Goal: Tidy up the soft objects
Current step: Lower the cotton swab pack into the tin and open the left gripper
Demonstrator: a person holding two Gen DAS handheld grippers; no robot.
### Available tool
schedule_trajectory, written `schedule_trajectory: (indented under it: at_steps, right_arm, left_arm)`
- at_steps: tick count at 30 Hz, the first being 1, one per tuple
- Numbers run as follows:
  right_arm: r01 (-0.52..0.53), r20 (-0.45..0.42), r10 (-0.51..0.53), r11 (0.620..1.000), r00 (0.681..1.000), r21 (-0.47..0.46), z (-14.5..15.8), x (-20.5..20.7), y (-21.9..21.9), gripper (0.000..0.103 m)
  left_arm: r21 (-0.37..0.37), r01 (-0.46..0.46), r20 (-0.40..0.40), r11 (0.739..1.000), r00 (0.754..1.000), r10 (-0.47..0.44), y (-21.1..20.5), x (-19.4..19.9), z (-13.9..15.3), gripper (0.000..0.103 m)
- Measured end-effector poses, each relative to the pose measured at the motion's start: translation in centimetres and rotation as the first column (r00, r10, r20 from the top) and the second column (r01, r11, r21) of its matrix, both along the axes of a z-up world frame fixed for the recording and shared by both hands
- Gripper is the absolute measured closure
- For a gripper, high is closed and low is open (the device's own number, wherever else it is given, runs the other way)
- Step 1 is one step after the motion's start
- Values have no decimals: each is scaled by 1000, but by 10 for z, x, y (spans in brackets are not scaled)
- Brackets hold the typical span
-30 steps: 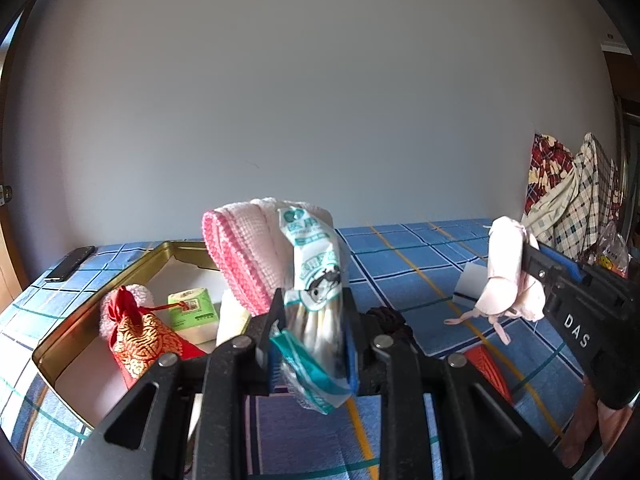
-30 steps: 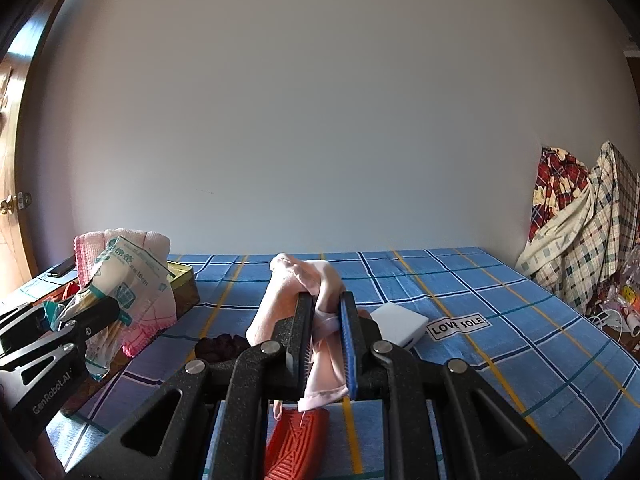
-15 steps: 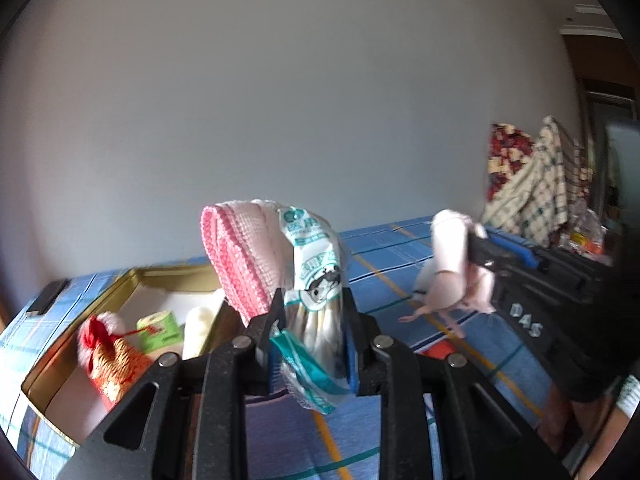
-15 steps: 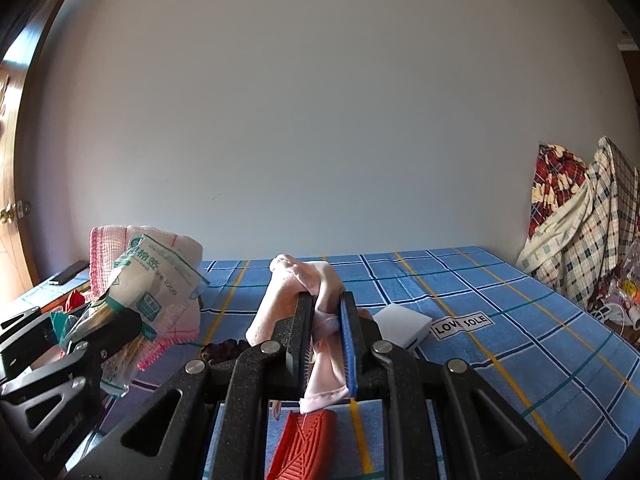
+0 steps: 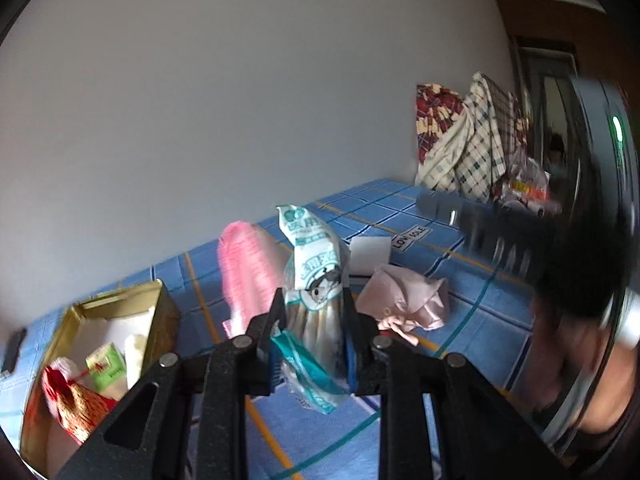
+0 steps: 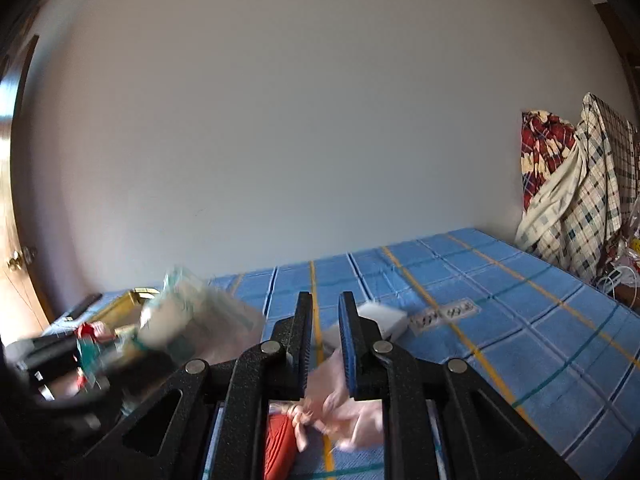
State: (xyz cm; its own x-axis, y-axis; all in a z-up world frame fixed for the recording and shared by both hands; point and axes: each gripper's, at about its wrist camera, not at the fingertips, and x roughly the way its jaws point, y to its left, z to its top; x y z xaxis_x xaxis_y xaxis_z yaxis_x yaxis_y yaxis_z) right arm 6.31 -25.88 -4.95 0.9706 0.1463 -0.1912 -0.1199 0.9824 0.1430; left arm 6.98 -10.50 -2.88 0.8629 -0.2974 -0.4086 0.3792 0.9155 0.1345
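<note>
My left gripper (image 5: 310,300) is shut on a clear plastic packet with teal print (image 5: 314,280), held above the blue checked cloth. A pink towel (image 5: 248,264) sits behind the packet, blurred. A pale pink cloth pouch (image 5: 404,300) lies crumpled on the cloth to the right of the packet. In the right wrist view my right gripper (image 6: 324,308) is open with nothing between the pads, and the pink pouch (image 6: 344,412) lies below it next to a red object (image 6: 278,444). The left gripper with the packet (image 6: 188,320) is blurred at the left.
A gold tin box (image 5: 120,312) at the left holds a red-and-gold pouch (image 5: 76,400) and a green-and-white packet (image 5: 106,368). A white block (image 5: 370,252) and a "LOVE SOLE" label (image 5: 412,236) lie behind. Plaid fabrics (image 5: 472,144) hang at the far right.
My right gripper has opened and let the pink pouch drop onto the cloth, then lifted. My left gripper has swung right with the packet, the tin box now further left.
</note>
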Motion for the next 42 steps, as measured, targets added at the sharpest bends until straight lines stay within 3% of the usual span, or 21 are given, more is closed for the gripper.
schedule_trajectory:
  at_steps: [3, 7, 17, 18, 19, 21, 24, 26, 30, 31, 32, 33, 35, 36, 42]
  right_arm:
    - [-1, 29, 1, 1000, 1000, -3, 12, 0, -8, 88]
    - [-14, -3, 14, 1000, 1000, -13, 4, 6, -6, 88]
    - [-97, -175, 95, 995, 980, -5, -11, 34, 1, 87]
    - [-117, -211, 111, 993, 971, -16, -12, 45, 9, 79]
    - [-138, -242, 130, 990, 962, -17, -13, 53, 15, 60]
    - [-158, -301, 151, 987, 942, 0, -17, 73, 25, 36]
    - [-186, -354, 194, 981, 915, 57, -21, 101, 28, 30]
    - [-193, -412, 195, 980, 890, 47, -27, 118, 34, 26]
    - [-205, -450, 198, 978, 871, 34, -36, 136, 43, 27]
    - [-193, -452, 181, 981, 873, 20, -36, 137, 42, 31]
    - [-186, -456, 168, 983, 874, 7, -37, 136, 44, 38]
    - [-196, -464, 179, 981, 868, 11, -39, 137, 45, 58]
    - [-205, -460, 184, 979, 869, 4, -39, 136, 47, 70]
    - [-216, -451, 186, 976, 873, -17, -38, 132, 52, 82]
    - [-225, -343, 205, 974, 916, -16, -12, 111, 52, 86]
  left_arm:
    - [-41, 2, 25, 999, 1000, -1, 10, -3, 15, 81]
    - [-60, -23, 72, 998, 997, 27, 21, -13, 33, 81]
    - [-49, -127, 87, 991, 988, 131, 66, -21, 37, 81]
    - [-47, -138, 87, 989, 986, 141, 71, -21, 37, 81]
    - [-48, -151, 88, 987, 984, 155, 78, -22, 37, 81]
    - [-50, -170, 90, 984, 981, 174, 87, -25, 38, 81]
    - [-52, -195, 93, 979, 976, 199, 103, -30, 38, 81]
    - [-54, -213, 91, 975, 972, 218, 114, -30, 38, 81]
    - [-55, -254, 78, 966, 963, 258, 133, -28, 37, 81]
    - [-48, -270, 72, 962, 959, 273, 139, -26, 36, 81]
    - [-36, -285, 65, 958, 956, 286, 144, -23, 35, 81]
    - [-25, -300, 55, 953, 952, 301, 150, -19, 35, 81]
    - [-18, -329, 35, 944, 943, 330, 160, -11, 35, 81]
    - [-18, -343, 26, 939, 939, 343, 164, -8, 35, 81]
    - [-29, -429, -45, 903, 903, 428, 198, 10, 31, 81]
